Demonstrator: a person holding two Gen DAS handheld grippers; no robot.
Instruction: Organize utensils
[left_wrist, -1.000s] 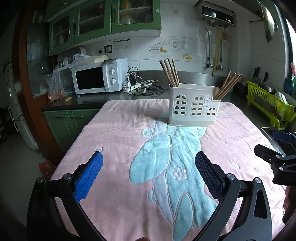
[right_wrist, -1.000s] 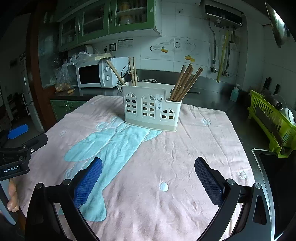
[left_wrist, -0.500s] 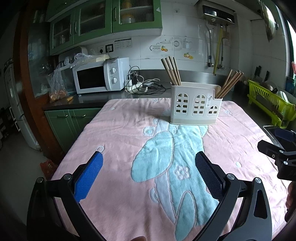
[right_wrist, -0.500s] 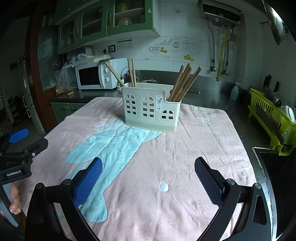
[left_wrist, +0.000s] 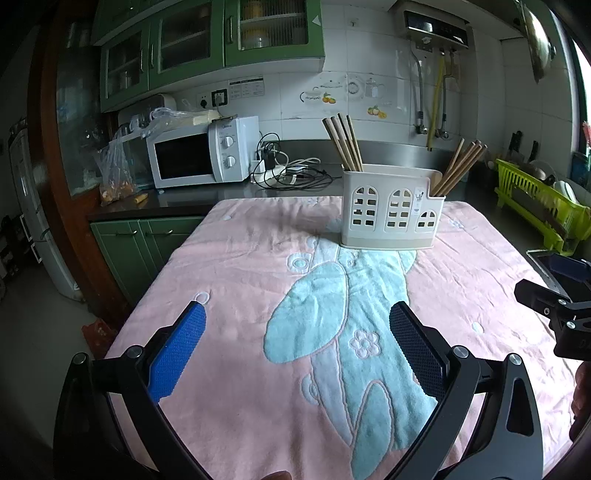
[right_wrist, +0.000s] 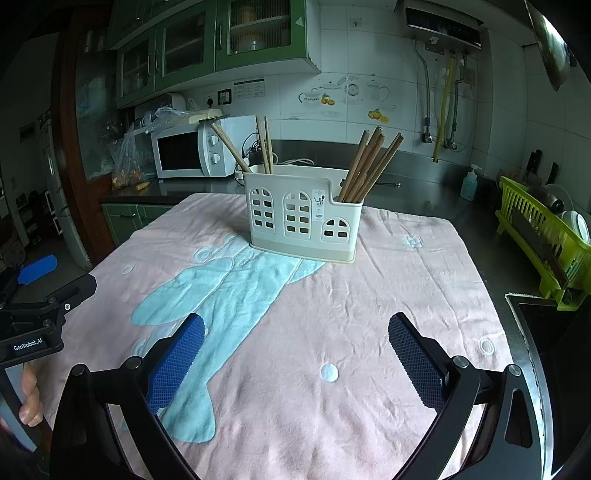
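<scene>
Both my left hand-held gripper (left_wrist: 295, 332) and right hand-held gripper (right_wrist: 295, 332) gape empty; the utensil holder (right_wrist: 303, 218) with chopsticks (right_wrist: 369, 168) stands far across the worktop (right_wrist: 369, 314).

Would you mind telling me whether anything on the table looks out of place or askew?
Nothing stands out. The white holder stands upright on the pink towel, chopsticks lean inside its end compartments, none lies loose, and both grippers are open and empty.
</scene>
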